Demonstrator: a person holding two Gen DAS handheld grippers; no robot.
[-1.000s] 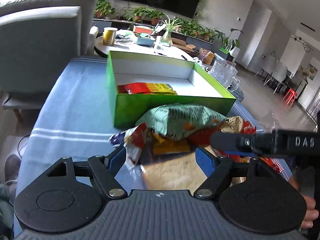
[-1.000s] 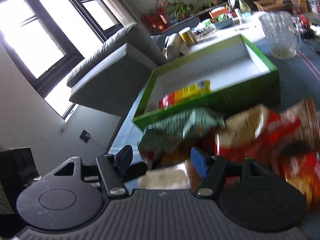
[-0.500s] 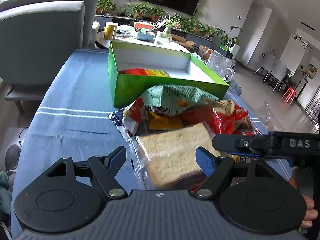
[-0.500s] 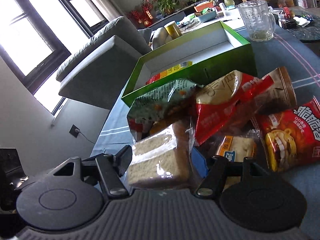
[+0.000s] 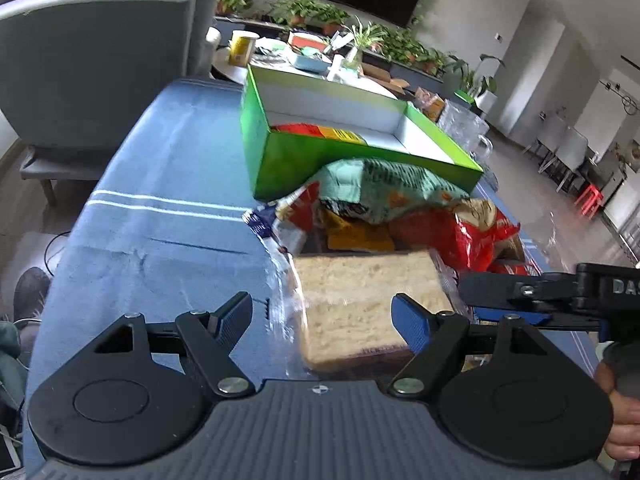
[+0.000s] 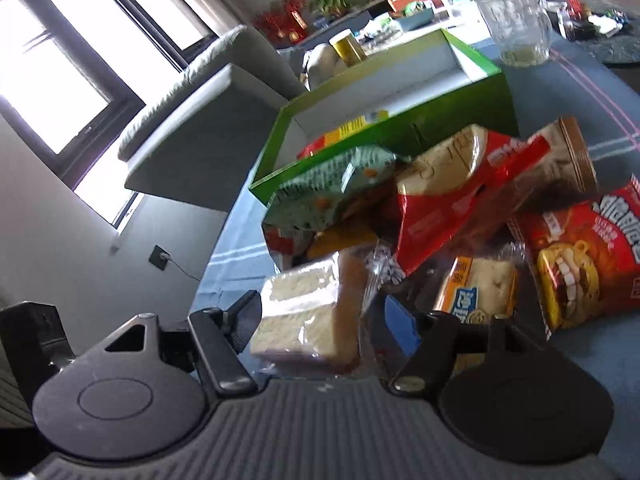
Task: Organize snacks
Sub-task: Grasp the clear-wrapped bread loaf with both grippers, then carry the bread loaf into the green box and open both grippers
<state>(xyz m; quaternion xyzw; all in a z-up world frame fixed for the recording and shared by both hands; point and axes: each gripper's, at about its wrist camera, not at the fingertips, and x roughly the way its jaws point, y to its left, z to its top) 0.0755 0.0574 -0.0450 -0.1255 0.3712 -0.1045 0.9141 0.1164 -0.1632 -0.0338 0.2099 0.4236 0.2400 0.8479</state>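
Two low, close wrist views; shared snack pile (image 5: 400, 216) and green box (image 6: 400, 120)

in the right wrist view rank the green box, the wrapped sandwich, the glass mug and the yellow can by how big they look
1. green box
2. wrapped sandwich, though it looks enlarged because it sits closest to the camera
3. glass mug
4. yellow can
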